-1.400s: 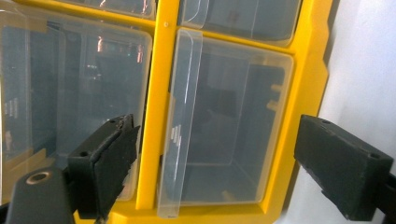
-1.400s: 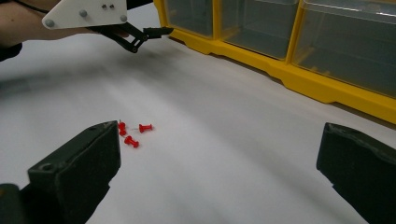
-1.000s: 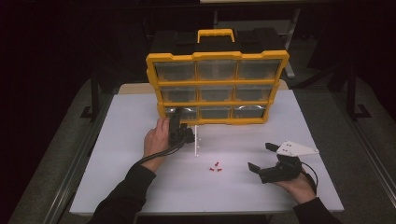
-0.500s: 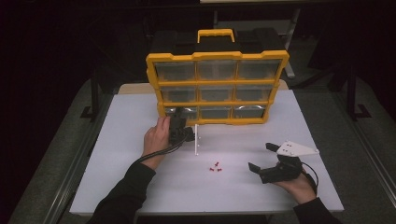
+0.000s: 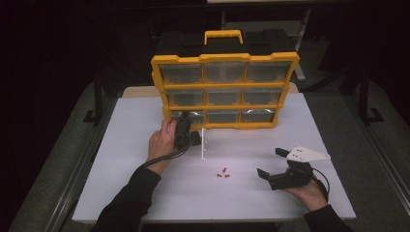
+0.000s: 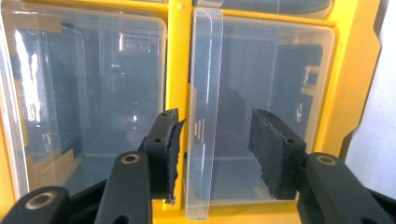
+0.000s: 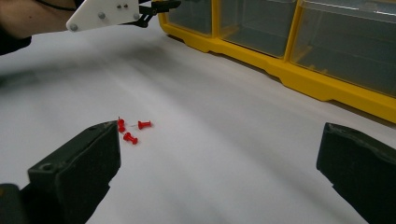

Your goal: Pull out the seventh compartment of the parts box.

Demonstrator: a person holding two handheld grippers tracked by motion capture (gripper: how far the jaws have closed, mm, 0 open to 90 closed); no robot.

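A yellow organizer (image 5: 225, 58) with clear drawers stands upright at the back of the white table. My left gripper (image 5: 184, 121), turned on its side, points at the bottom-left drawer (image 5: 186, 116). In the left gripper view a clear drawer handle (image 6: 201, 116) stands between the jaws of my left gripper (image 6: 212, 144). The jaws have just been closing; one pad (image 6: 169, 140) is next to the handle and the other stands apart from it. Three red pushpins (image 5: 223, 173) (image 7: 130, 128) lie mid-table. My right gripper (image 5: 270, 163) (image 7: 219, 163) rests open to their right, holding nothing.
The organizer's yellow base rail (image 7: 299, 77) runs along the far side in the right gripper view. Bare white table (image 5: 145, 193) lies in front of and around the pushpins. The table's edges drop to a dark floor on both sides.
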